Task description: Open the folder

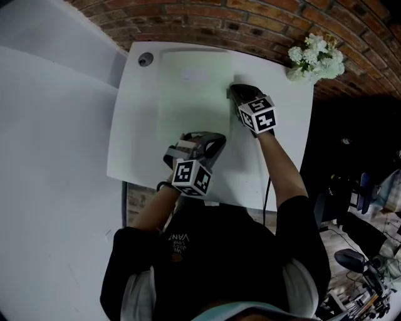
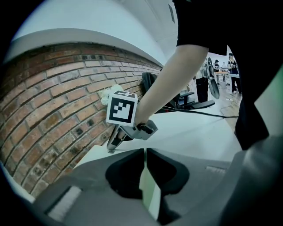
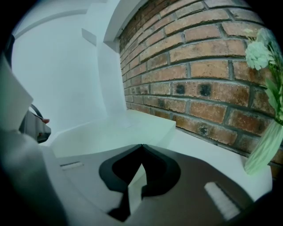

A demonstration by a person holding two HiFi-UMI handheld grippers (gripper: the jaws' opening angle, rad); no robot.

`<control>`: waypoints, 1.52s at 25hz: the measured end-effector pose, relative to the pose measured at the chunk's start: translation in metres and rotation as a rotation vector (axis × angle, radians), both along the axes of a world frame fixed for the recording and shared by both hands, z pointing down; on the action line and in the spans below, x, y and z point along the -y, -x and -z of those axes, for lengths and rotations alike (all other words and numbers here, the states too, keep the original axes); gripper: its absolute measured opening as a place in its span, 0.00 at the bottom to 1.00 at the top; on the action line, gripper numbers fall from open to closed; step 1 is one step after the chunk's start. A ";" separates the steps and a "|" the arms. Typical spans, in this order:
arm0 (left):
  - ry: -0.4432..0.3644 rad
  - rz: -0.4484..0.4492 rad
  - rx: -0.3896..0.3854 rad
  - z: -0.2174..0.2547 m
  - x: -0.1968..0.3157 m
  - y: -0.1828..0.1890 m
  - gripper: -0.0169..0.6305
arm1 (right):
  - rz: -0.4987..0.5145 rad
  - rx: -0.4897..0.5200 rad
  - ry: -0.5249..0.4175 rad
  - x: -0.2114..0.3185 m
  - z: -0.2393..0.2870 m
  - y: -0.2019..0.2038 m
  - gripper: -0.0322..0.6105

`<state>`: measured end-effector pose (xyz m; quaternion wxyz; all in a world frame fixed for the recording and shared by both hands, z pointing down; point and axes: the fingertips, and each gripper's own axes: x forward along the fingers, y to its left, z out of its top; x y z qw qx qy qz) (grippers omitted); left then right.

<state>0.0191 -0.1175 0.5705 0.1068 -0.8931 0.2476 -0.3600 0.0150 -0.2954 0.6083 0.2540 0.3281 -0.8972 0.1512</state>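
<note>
Head view showed a brick wall (image 1: 219,19) behind a white table (image 1: 125,157), with the pale green folder (image 1: 188,100) lying flat on it. The left gripper (image 1: 216,139) had its jaws clamped on a thin sheet at the folder's near right corner, probably the cover. The right gripper (image 1: 230,91) pinched the same edge farther back. White flowers (image 1: 316,56) stood at the far right corner.

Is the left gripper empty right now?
No, the left gripper has its jaws pressed together on the edge of the pale green folder.
</note>
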 end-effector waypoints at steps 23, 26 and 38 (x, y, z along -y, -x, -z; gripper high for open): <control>-0.144 0.242 -0.194 0.104 -0.003 0.067 0.06 | 0.008 -0.109 0.024 0.001 -0.003 0.000 0.05; -0.173 0.294 -0.219 0.119 -0.005 0.086 0.05 | 0.010 -0.129 0.028 0.002 -0.004 0.000 0.05; -0.281 0.516 -0.305 0.160 -0.010 0.182 0.05 | -0.002 -0.236 0.048 0.002 -0.007 -0.001 0.05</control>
